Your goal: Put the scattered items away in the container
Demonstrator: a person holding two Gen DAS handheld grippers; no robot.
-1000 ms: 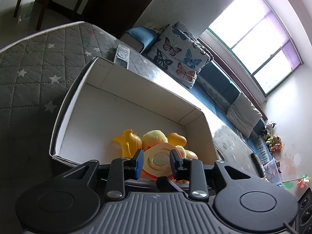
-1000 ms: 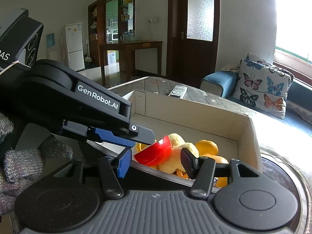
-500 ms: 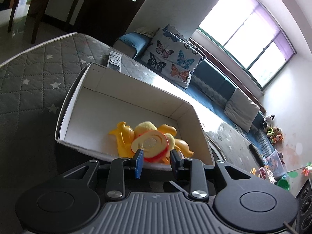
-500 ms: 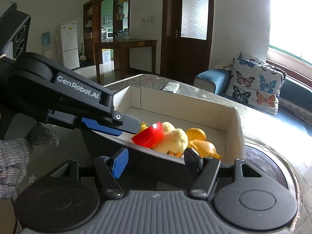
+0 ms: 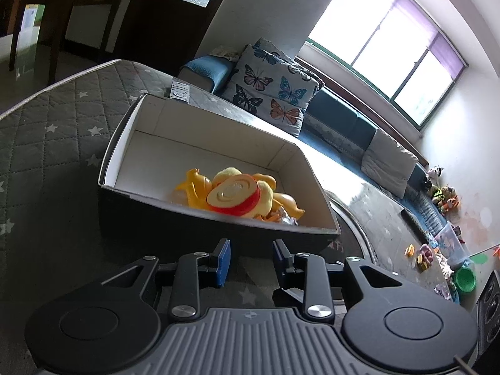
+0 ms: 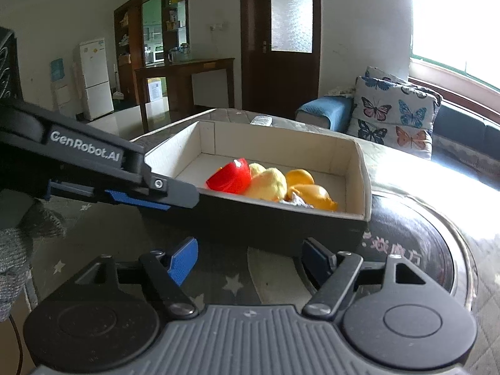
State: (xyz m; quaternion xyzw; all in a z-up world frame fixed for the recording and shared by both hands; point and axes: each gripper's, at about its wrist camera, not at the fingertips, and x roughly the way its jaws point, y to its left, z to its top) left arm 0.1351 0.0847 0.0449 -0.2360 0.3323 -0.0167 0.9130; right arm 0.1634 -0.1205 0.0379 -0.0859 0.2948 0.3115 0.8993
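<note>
At the bottom centre of each wrist view: the left gripper (image 5: 251, 261), blue-padded fingers set a modest gap apart and holding nothing, and the right gripper (image 6: 250, 259), fingers spread wider, likewise empty, both short of the near dark wall of the box. Mid-frame, straight ahead of both: a shallow rectangular cardboard box with white inside (image 5: 131, 143), its long axis running lower right to upper left in the left view. Its near right end holds a red-rimmed round toy slice (image 5: 234, 195), a yellow plush toy (image 6: 270, 184) and orange plastic ducks (image 6: 312, 195); the left gripper reaches nearer it, with no loose item seen beside either.
</note>
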